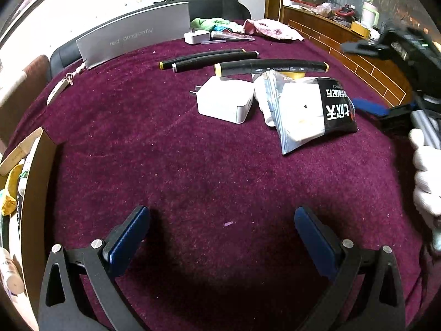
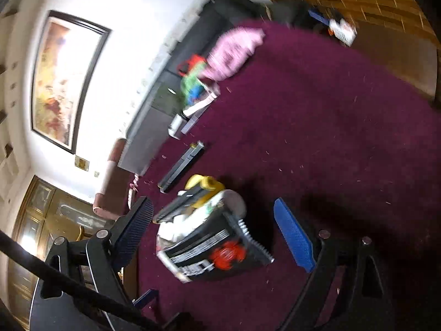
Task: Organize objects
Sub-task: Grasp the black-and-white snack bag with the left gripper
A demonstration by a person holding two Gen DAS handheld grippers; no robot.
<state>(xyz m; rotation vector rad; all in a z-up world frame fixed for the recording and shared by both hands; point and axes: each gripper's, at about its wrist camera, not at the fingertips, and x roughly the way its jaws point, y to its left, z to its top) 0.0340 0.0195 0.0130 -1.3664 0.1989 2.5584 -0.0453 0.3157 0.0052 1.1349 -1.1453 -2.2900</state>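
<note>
Gaping wide, right tongs (image 2: 213,235) around snack packet (image 2: 217,245), untouched, left tongs (image 1: 222,237) wide, empty

free: we see bare maroon table (image 1: 193,171) ahead of the left gripper (image 1: 222,237), fingers wide, nothing between | blocked far side: white charger (image 1: 224,99), snack packet (image 1: 311,113), black markers (image 1: 209,58) | left edge: cardboard box (image 1: 35,171) | right gripper (image 2: 213,231): packet lies between its spread fingers
</note>
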